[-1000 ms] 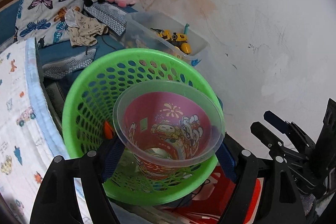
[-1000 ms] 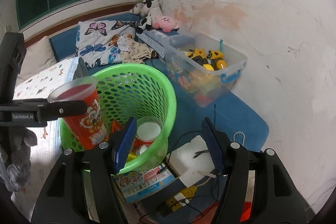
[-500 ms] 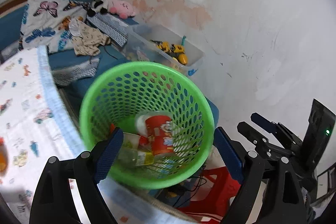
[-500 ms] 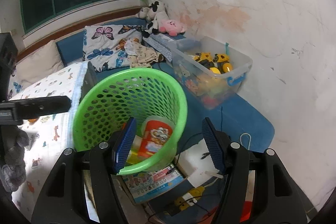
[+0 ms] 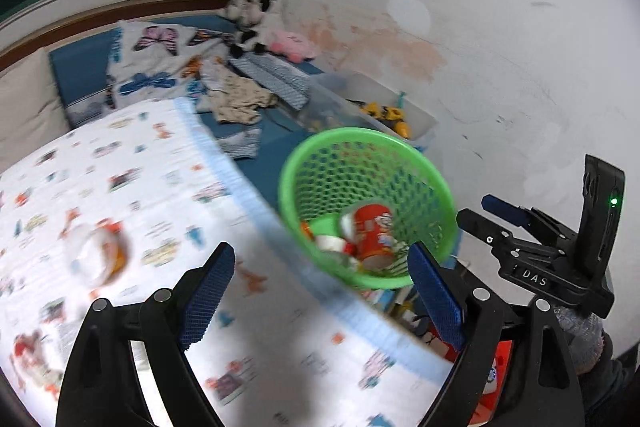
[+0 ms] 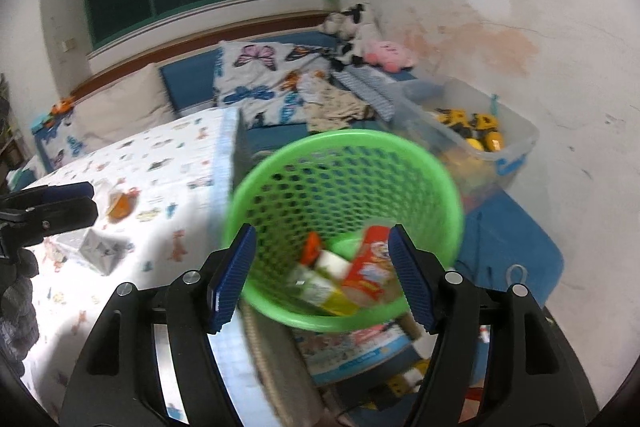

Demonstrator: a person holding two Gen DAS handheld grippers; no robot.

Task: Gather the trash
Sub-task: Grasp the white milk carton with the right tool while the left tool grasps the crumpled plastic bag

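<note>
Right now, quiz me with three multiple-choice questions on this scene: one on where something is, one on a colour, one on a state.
1. Where is the red cup?
A. in the basket
B. on the bed
C. in the left gripper

2. What colour is the basket?
A. blue
B. green
C. white

3. How are the left gripper's jaws?
A. shut on the cup
B. shut on nothing
C. open, holding nothing

Answers:
1. A, the cup lies among the other trash inside the basket.
2. B, its mesh wall and rim are bright green.
3. C, the blue pads stand far apart with nothing between them.
</note>
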